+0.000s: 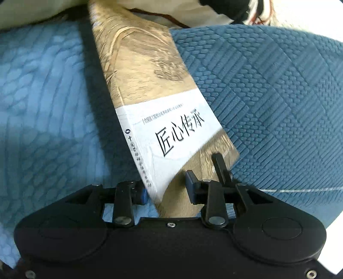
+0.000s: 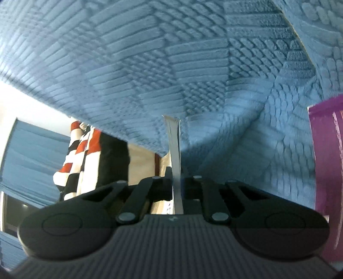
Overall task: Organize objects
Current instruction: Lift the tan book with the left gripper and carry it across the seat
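A book [image 1: 150,90] with a tan picture cover and a white title band lies tilted over the blue quilted bedspread [image 1: 268,96]. Its near corner sits between the fingers of my left gripper [image 1: 166,191], which stands open: the left pad is beside the spine and the right pad stands off the cover. A black finger [image 1: 218,165] of my right gripper rests on the book's near edge. In the right wrist view my right gripper [image 2: 176,184] is shut on the book [image 2: 174,150], seen edge-on as a thin white strip.
Cream fabric [image 1: 160,12] lies beyond the book's far end. A purple object [image 2: 325,171] stands at the right. A person's red, white and black checked garment [image 2: 79,161] shows past the bedspread's [image 2: 150,64] edge, with a blue window blind [image 2: 32,150] behind.
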